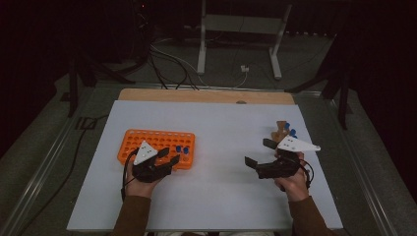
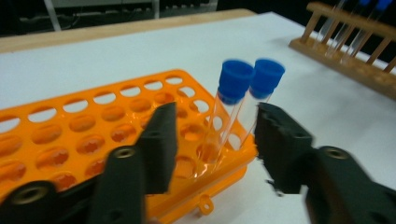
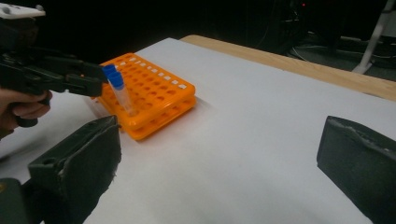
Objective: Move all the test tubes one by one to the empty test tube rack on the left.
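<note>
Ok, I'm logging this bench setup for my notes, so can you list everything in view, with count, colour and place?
Tube rack: one, orange, left part of the white sheet, many free holes.
Capped tubes: two, clear with blue caps, standing side by side in the orange rack's end nearest the left gripper, between its open jaws, not pressed.
Wooden rack: one, light brown, right far part of the sheet, holding blue-capped tubes; their count cannot be told.
Sheet: one, white, covering the table.
Table edge: one, wooden, far side.
Frame legs: white, on the floor beyond the table.
Cables: several, black and white, on the floor.
Left gripper: black, grey plate, at the orange rack, open.
Right gripper: black, over bare sheet, open, holding nothing.
</note>
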{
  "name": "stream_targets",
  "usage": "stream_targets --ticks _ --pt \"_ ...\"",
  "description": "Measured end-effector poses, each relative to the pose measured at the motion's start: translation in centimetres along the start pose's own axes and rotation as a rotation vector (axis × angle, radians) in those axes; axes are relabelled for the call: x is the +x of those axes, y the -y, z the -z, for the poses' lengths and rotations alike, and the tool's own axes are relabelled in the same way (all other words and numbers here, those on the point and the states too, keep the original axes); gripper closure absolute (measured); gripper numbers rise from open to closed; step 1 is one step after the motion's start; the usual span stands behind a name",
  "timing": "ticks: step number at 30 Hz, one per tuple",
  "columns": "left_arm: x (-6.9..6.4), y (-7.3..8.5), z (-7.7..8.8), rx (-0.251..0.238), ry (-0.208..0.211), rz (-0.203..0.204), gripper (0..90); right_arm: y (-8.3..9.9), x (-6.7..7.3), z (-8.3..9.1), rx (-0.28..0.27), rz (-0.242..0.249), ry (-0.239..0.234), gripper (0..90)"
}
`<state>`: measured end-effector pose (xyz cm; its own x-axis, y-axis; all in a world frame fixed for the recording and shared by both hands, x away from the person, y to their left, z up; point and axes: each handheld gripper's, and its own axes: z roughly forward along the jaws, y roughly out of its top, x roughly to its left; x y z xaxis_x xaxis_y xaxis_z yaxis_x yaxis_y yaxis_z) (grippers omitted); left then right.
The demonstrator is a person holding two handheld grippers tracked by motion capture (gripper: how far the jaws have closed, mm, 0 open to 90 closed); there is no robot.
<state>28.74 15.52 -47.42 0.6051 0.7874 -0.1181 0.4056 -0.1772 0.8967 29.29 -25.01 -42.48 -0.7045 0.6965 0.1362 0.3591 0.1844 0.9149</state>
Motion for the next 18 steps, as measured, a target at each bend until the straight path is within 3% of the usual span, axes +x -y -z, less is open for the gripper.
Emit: stream_targets --ticks 3,7,15,18 --pt "-0.2 -0.1 0.5 -0.004 -0.023 -0.016 32.0 0.0 -0.1 0.1 -0.002 -0.002 0.007 0.0" --pt "0.1 -0.1 1.2 -0.025 -0.047 -0.001 19.9 -0.1 -0.3 0.2 -0.003 -0.006 0.017 0.0" --pt "0.7 0.0 2.9 -0.057 -0.099 0.023 3.0 -0.2 -0.5 0.2 0.006 0.001 0.045 0.0" --pt "1.0 0.0 3.3 -0.057 -0.121 0.024 0.9 -0.3 -0.7 0.4 0.000 -0.006 0.057 0.0"
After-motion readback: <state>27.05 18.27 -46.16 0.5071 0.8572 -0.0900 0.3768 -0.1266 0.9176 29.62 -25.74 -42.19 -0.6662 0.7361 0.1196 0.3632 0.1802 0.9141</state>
